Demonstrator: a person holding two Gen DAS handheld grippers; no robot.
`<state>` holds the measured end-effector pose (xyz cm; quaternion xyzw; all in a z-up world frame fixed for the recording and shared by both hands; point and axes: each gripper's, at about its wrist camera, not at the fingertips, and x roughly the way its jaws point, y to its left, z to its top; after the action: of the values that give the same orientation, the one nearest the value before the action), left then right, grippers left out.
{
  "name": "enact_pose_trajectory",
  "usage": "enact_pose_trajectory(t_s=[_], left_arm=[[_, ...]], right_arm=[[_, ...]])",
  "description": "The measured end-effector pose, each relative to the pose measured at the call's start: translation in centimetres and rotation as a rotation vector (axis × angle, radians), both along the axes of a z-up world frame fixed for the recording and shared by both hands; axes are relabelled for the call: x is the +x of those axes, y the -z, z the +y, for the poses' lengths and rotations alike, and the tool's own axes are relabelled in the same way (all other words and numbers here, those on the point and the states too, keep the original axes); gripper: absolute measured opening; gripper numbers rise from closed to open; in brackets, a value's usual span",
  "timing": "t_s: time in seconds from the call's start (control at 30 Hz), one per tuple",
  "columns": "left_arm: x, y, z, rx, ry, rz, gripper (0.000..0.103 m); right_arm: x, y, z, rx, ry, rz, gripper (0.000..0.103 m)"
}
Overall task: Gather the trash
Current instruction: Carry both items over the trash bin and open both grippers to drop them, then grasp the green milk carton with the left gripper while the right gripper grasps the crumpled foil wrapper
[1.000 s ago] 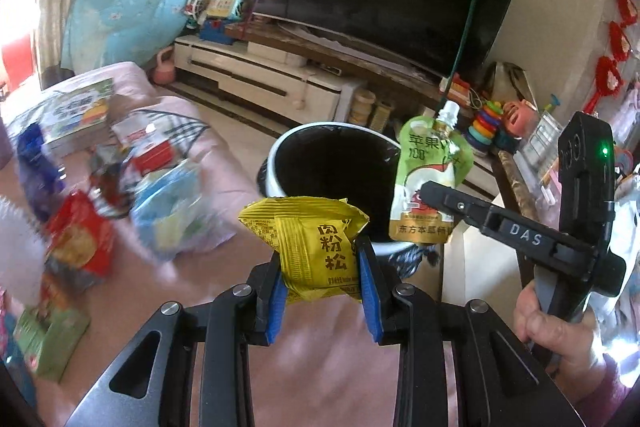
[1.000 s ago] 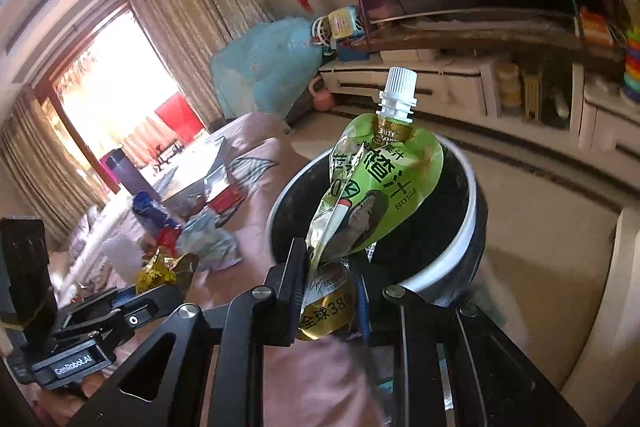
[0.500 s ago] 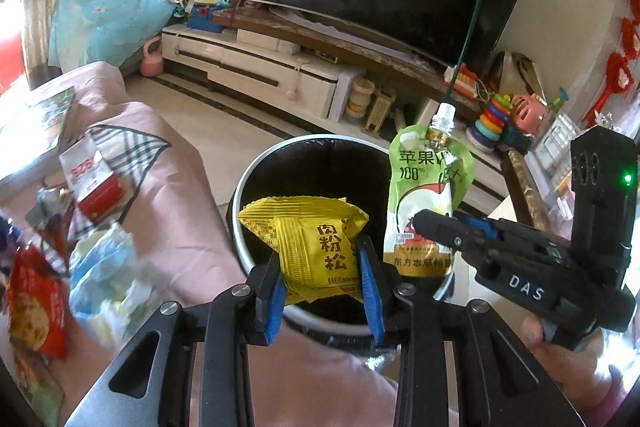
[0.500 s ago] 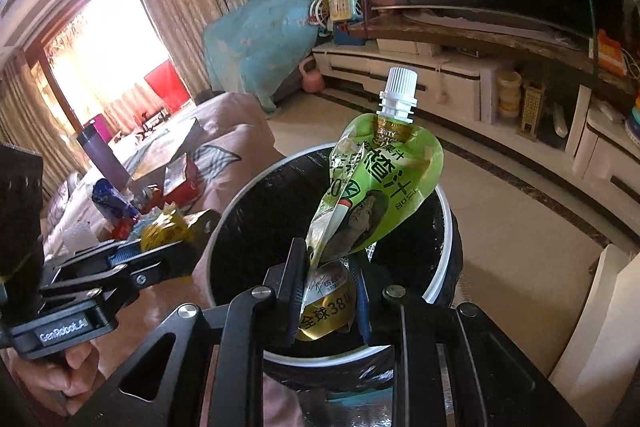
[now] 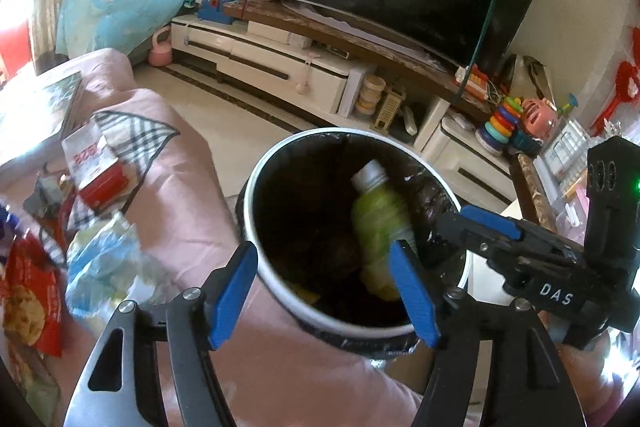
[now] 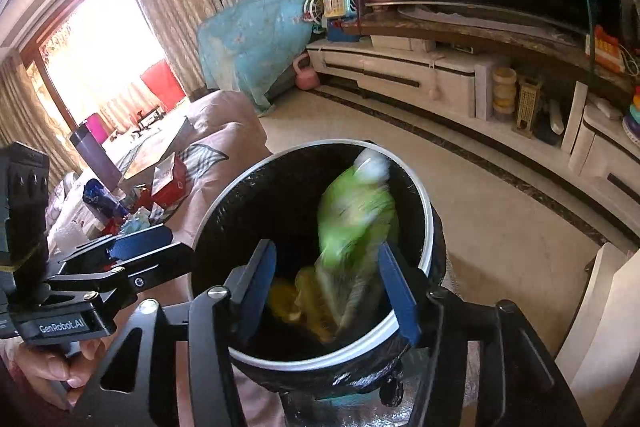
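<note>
A round trash bin with a white rim (image 5: 256,247) (image 6: 428,219) and black liner stands beside the pink-covered sofa. My left gripper (image 5: 324,291) is open and empty over the bin's near edge. My right gripper (image 6: 326,291) is open and empty over the bin too; it also shows in the left wrist view (image 5: 480,231). A green juice pouch (image 5: 380,223) (image 6: 356,219), blurred, is dropping inside the bin. A yellow snack packet (image 6: 284,301) lies lower in the bin, blurred.
More wrappers lie on the pink sofa cover: a red and white box (image 5: 96,167), a blue-white crumpled bag (image 5: 104,259) and a red cookie packet (image 5: 28,303). A TV stand (image 5: 280,55) and TV line the far wall. A white chair edge (image 6: 600,307) stands right of the bin.
Both grippers opened over the bin. The yellow packet left the left gripper and the green pouch left the right gripper; both are falling into the bin.
</note>
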<state>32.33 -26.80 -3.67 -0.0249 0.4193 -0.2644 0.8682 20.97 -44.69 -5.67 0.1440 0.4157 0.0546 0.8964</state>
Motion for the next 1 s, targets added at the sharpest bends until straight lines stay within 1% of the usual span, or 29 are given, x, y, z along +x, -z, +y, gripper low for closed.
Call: enact_pose_trajectory(t_s=[0.03,0.1,0.17,0.2,0.37,0.57,0.83,1.0], left_arm=[[-0.5,-0.1,0.5,-0.007,-0.006,-0.004,0.068],[-1.5,-0.2,1.4,-0.013,-0.019,-0.012,0.07],[-2.6,-0.3,2.5,-0.022,-0.033,-0.02,0.071],[-3.2,-0.3,3.1,-0.025,-0.039,-0.023,0.071],[-6.6,-0.2,6.1,-0.021,-0.081,-0.027,0.073],[-10.4,-0.3,10.6,-0.024,-0.147,-0.032,0.074],[-14.9,-0.6,16.3,-0.02,-0.237,-0.034,0.075],[-16.8,-1.2,18.4,0.017,-0.245,-0.063,0.079]], right_arm=[[-0.2,-0.1,0.1,0.002,0.001,-0.005,0.057],[-0.6,-0.5,0.2,0.01,0.003,-0.015,0.064],[-1.2,-0.8,0.6,0.015,0.011,-0.034,0.075],[-1.5,-1.0,0.8,0.02,0.013,-0.043,0.076],[-2.9,-1.5,2.9,0.066,0.012,-0.064,0.089],[-4.5,-1.7,6.9,0.119,-0.017,-0.089,0.095],[-4.9,-0.9,12.4,0.149,-0.103,-0.062,0.095],[-4.7,-0.4,15.0,0.143,-0.143,-0.048,0.095]])
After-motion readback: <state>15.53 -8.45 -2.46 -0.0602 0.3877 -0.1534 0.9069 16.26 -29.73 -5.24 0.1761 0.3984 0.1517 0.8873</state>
